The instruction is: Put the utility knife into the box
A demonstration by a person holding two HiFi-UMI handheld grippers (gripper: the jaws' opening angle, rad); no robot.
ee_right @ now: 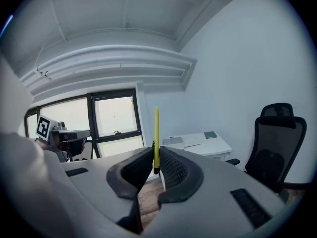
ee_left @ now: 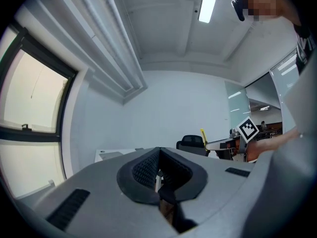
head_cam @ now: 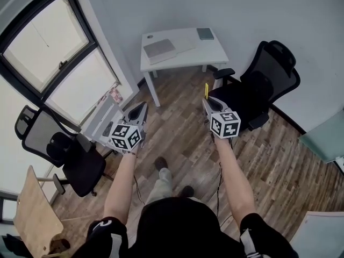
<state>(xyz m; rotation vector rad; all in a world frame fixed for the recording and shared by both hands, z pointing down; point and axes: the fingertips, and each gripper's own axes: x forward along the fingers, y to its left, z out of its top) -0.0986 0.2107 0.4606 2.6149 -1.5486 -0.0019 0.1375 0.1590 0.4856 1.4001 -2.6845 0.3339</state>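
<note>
A thin yellow utility knife [head_cam: 206,90] sticks up from my right gripper [head_cam: 206,102], which is shut on its lower end; the right gripper view shows the knife [ee_right: 156,135] upright between the ribbed pads. My left gripper [head_cam: 143,106] is shut with nothing in it, its pads meeting in the left gripper view [ee_left: 158,155]. Both grippers are held out at waist height over the wooden floor, apart from each other. A flat grey box-like item [head_cam: 159,49] lies on the white desk [head_cam: 215,50] ahead, well beyond both grippers.
A small grey-green book [head_cam: 205,34] lies at the desk's far right corner. A black office chair [head_cam: 266,82] stands right of the desk and close to my right gripper. Another black chair [head_cam: 59,149] and a low shelf [head_cam: 102,120] stand by the windows at left.
</note>
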